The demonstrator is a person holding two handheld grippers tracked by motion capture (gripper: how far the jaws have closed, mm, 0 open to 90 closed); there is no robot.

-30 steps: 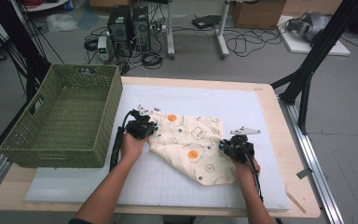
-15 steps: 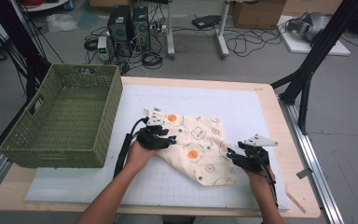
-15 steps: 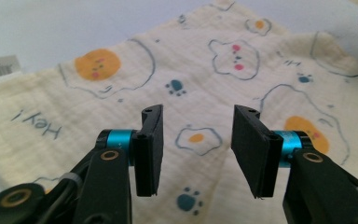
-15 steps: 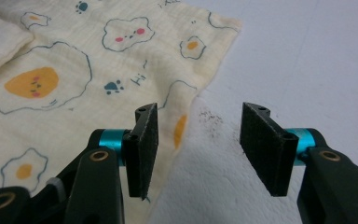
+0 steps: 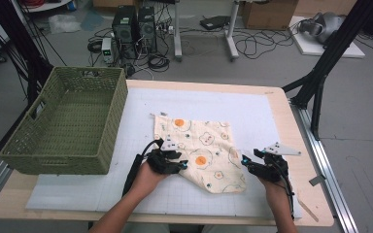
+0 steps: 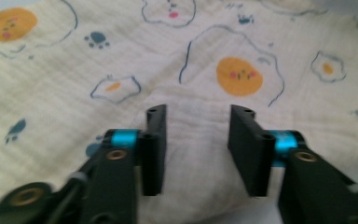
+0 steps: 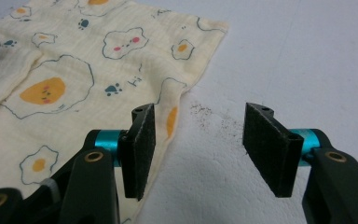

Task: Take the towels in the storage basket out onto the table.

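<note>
a: where does the cloth [image 5: 201, 151] sit?

b: flat on the white mat [image 5: 252, 111], right of the green basket [image 5: 63, 128] and apart from it. its far edge runs straight; its near corner points toward the person.

a: room around it?

b: bare mat beyond the far edge and to the right, up to the table [image 5: 279, 104] rim. the basket wall closes the left side.

a: the look of it?

b: cream, crinkled weave, printed with fried eggs and paw marks.

a: left gripper [image 6: 196, 148]?

b: over the cloth's left edge, jaws apart after just narrowing a little, cloth below them, not pinched.

a: right gripper [image 7: 200, 149]?

b: just off the right edge, jaws just opened wider, over bare mat, one finger [image 7: 139, 148] beside the hem.
</note>
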